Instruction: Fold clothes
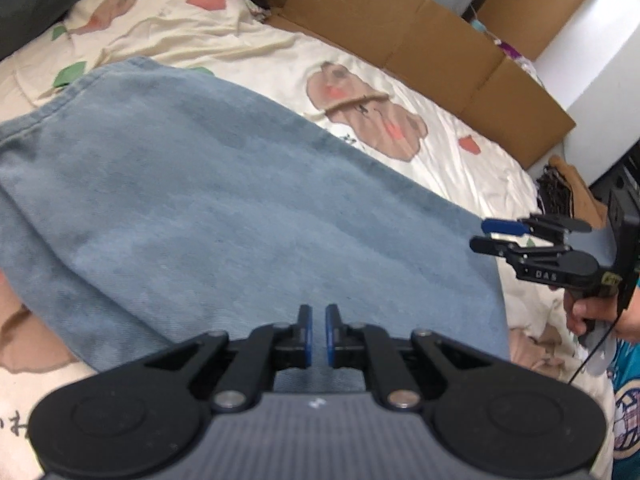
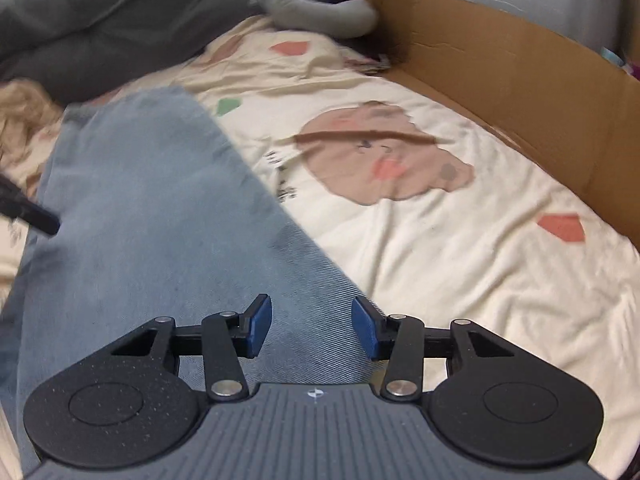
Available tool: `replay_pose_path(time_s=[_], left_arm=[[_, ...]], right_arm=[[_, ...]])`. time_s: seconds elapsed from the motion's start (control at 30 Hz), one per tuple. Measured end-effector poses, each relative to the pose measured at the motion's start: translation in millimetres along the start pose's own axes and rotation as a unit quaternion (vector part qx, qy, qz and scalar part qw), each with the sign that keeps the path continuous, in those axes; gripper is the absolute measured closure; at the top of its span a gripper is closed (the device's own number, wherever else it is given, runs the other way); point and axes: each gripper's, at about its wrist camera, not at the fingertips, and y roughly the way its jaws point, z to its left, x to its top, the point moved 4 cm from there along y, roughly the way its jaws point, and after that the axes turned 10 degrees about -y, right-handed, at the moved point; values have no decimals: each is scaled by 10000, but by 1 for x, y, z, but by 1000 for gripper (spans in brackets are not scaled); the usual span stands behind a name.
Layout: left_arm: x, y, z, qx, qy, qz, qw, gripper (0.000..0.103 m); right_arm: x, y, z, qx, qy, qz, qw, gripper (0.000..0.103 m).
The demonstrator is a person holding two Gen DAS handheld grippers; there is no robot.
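A pair of light blue jeans [image 1: 240,200] lies spread flat on a cream bed sheet [image 1: 460,168] printed with bears. In the left wrist view my left gripper [image 1: 319,312] hovers low over the near end of the denim, its blue pads almost touching and nothing visibly between them. My right gripper [image 1: 486,235] is at the jeans' right edge, held by a person's hand [image 1: 584,312]. In its own view the right gripper [image 2: 312,312] stands half open above the jeans [image 2: 160,220], over their right edge, with no cloth between the pads.
A brown cardboard box [image 1: 400,28] runs along the far side of the bed [image 2: 520,80]. A dark grey garment [image 2: 120,20] and a grey neck pillow [image 2: 320,4] lie at the head end. A black part [image 2: 28,212] pokes in from the left.
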Motion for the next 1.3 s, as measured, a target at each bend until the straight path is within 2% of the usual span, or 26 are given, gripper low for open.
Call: replay_pose_path(time_s=[0.2, 0.3, 0.4, 0.5, 0.73, 1.17, 1.23, 1.3], left_arm=[[0, 12, -6, 5, 149, 99, 9998, 97], [-6, 19, -4, 118, 246, 218, 9994, 94], [-15, 22, 10, 131, 48, 372, 9992, 96], [-18, 17, 17, 79, -99, 369, 9992, 99], [-18, 10, 13, 108, 13, 424, 9990, 99], [-19, 3, 6, -61, 226, 642, 9977, 98], [-18, 2, 3, -143, 256, 693, 9972, 98], [-17, 0, -1, -247, 262, 710, 9968, 98]], right_arm=[[-10, 19, -7, 118, 214, 125, 9996, 55], [-13, 19, 1, -2, -151, 118, 9998, 54], [-15, 16, 1, 8, -72, 173, 9998, 54], [-19, 10, 5, -1, -76, 239, 9997, 54], [-33, -15, 19, 121, -10, 264, 9996, 53], [-53, -50, 58, 451, -348, 382, 9976, 54], [-50, -56, 59, 505, -320, 363, 9976, 63], [-43, -63, 58, 554, -199, 285, 9979, 63]])
